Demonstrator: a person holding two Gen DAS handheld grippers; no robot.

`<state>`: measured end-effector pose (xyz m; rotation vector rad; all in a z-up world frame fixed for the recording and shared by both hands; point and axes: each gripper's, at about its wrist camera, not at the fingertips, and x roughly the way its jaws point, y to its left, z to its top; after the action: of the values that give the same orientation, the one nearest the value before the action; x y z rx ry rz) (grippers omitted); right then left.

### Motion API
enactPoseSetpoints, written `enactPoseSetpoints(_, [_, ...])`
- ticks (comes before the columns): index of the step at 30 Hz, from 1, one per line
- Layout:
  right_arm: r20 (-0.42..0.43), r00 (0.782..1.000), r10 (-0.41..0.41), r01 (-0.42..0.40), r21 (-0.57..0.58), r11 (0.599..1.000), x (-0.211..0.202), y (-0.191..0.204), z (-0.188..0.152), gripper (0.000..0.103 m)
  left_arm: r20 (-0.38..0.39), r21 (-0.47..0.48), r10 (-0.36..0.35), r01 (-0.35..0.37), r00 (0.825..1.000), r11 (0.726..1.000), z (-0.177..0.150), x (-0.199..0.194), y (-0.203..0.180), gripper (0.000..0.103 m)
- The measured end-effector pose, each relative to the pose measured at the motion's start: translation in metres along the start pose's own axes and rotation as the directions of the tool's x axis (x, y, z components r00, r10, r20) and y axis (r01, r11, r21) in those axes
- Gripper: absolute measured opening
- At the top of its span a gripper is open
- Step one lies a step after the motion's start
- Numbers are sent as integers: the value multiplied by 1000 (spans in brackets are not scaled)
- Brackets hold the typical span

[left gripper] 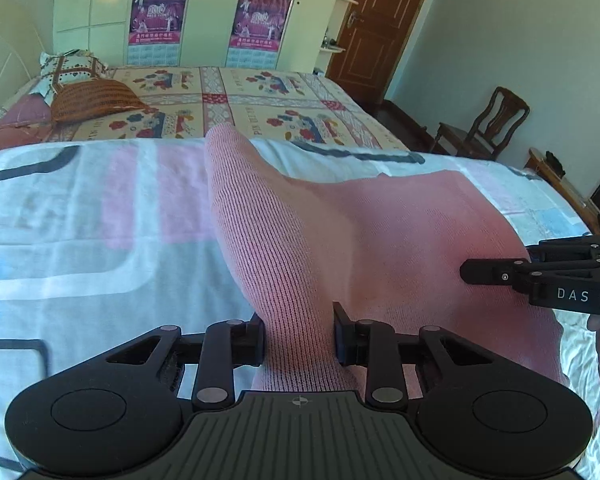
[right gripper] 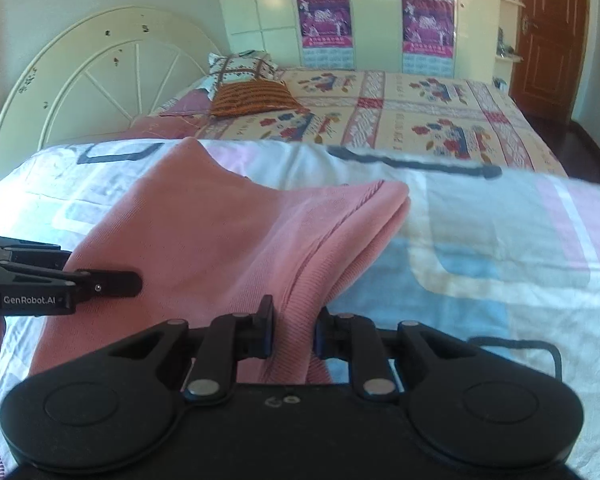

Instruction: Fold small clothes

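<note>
"DAS" on right tool (left gripper: 466,272), "GenRobot.AI" on left tool (right gripper: 138,282)

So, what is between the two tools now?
A lifted span of the pink garment runs from the left tool to the right tool, each clamped on one corner; both wrist views show it.

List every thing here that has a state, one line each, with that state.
left gripper: shut on the pink garment's near edge.
right gripper: shut on the same garment's near edge.
pink garment: near edge lifted off the bed, bunched between both grippers, far part resting on the bed.
white patterned bedcover: spread flat under the garment.
brown door: closed.
wooden chair: upright, unoccupied.
</note>
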<state>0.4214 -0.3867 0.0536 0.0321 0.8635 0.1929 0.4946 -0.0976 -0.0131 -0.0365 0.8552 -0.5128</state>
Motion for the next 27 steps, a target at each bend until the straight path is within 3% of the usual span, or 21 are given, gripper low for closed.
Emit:
enactPoseSetpoints(5, [16,999,45,-44,-48,998,4,65,8,17,10,-28,21,-21,1000,999,-16,-51,65,30])
enactPoseSetpoints(12, [-19,989,144,-145,-46,988,38,156,4,17,3,-118,44,-43,999,992,-63,-102,164,30])
enactPoseSetpoints(18, [-63,973,221,-222,-2,975,60,206,-10,18,-15,-200,42,-44,999,979,-103,-112,229,30])
enactPoseSetpoints(19, [-75,971,228,-228,5,974,65,209,-13,18,-33,-211,38,-44,999,976,-111,-105,237,33])
enactPoseSetpoints(22, [-135,973,189,-185,41,982,90,210,-27,18,-30,-267,69,-74,997,961,-132,-93,254,68])
enactPoseSetpoints(27, [-139,970,199,-185,106,977,97,200,-38,18,12,-239,75,-70,997,968,-141,-86,258,72])
